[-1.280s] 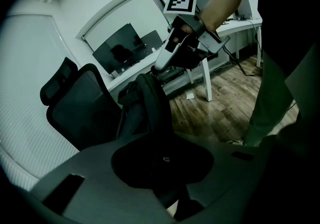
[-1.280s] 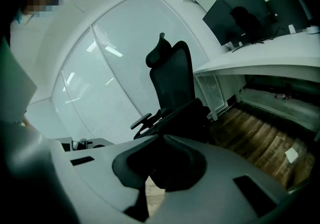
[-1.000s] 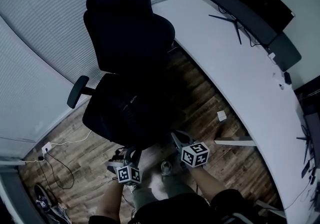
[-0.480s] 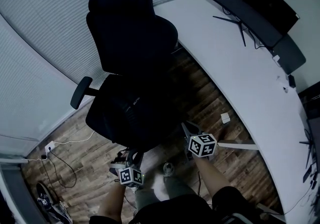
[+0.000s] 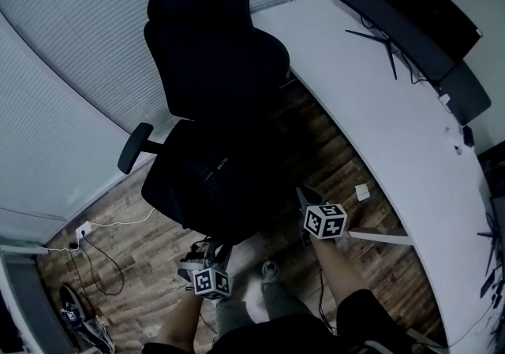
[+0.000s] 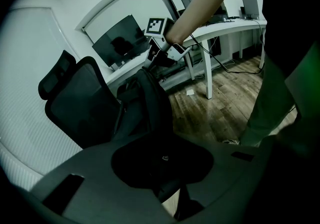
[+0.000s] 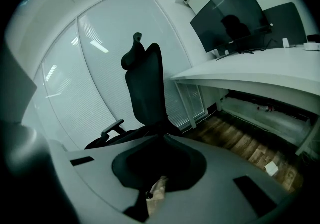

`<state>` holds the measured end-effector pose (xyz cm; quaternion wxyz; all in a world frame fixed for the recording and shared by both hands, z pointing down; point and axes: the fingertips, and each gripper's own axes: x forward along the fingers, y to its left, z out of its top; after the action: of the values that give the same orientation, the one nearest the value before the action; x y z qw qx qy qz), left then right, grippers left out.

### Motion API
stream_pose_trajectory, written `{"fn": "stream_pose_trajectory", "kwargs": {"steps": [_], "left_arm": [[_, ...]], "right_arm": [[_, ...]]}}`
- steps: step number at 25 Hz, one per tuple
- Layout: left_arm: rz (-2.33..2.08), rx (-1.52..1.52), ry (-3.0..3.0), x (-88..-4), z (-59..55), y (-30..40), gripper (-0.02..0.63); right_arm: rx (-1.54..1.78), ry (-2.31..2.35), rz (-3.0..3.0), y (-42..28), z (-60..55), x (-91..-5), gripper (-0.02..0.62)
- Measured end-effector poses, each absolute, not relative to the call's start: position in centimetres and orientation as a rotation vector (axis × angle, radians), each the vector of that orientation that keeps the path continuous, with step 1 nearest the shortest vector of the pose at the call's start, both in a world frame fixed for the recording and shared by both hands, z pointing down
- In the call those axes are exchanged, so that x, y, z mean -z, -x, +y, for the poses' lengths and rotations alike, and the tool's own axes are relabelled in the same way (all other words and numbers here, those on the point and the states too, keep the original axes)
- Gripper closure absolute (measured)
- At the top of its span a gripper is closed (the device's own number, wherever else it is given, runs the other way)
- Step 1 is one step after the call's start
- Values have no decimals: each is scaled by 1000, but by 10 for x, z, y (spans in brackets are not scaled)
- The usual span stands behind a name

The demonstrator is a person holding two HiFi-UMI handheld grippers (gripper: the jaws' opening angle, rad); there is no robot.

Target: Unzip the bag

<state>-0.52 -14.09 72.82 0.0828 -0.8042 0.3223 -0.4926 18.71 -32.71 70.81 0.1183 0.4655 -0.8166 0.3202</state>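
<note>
Item, as we logged it: black bag (image 5: 217, 179) on office chair (image 5: 213, 45); left gripper (image 5: 207, 250) clamped on its 6 o'clock edge, likely as anchor; right gripper (image 5: 304, 196) pinched together at 4 o'clock, presumably at the zip.

A black backpack (image 5: 223, 180) (image 6: 151, 102) stands upright on the seat of the black office chair (image 5: 207, 53), slightly slumped. Its fabric is dark, so the zip's state cannot be made out.

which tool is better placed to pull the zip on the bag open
Right, probably. The right tool has its tip at the top of the bag, where a zip would likely start; the left tool grips low on it, better for steadying.
</note>
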Motion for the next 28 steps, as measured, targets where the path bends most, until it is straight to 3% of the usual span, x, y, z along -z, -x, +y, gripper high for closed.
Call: {"fn": "stream_pose_trajectory", "kwargs": {"steps": [19, 28], "left_arm": [[962, 1434, 2455, -732, -145, 1, 523], [940, 1373, 2615, -727, -133, 2, 453]], "right_arm": [[-973, -1432, -2275, -187, -357, -734, 541], [-889, -1466, -2229, -190, -313, -712, 541]]}}
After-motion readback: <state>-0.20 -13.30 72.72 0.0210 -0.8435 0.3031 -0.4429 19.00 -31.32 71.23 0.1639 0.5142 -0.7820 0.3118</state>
